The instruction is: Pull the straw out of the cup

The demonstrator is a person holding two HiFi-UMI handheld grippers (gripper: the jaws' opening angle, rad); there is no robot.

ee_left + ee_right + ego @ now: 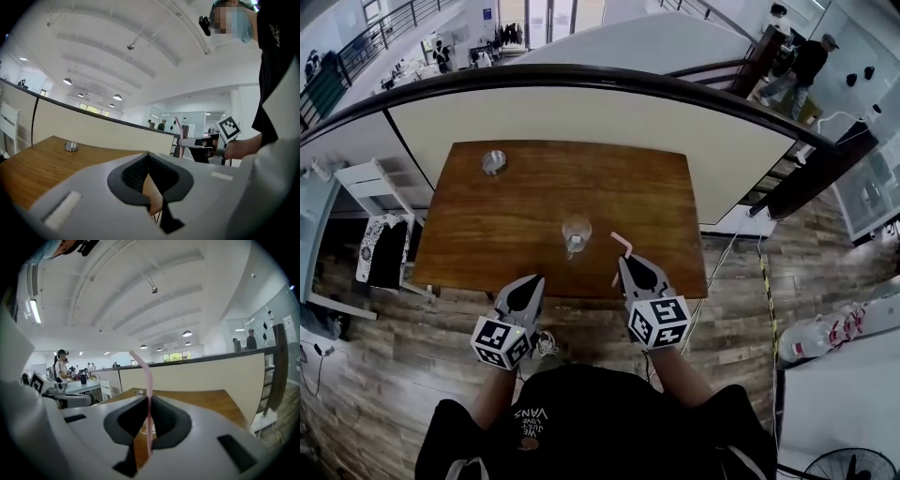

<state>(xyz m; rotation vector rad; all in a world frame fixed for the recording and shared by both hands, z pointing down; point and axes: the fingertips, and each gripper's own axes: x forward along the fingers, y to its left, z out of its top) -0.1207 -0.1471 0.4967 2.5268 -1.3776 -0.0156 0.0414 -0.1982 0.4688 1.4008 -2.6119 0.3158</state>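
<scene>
On the wooden surface [487, 234]: one clear cup [576, 232] near the front edge and one small metal dish [494, 161] by the far left corner, well apart. Beyond the surface, a curved dark rail [581, 73]; to the left, a white chair [370, 183]. Two grippers at the near edge, the cup between them and slightly beyond. Clamped in the jaws of the right gripper [149, 401]: one pink straw [146, 376], upright, bent at the top, out of the cup and just right of it. Left gripper [149, 155]: jaws together on nothing. Reads VANS, upside down, on the black shirt [581, 412]; smaller lines unreadable.
</scene>
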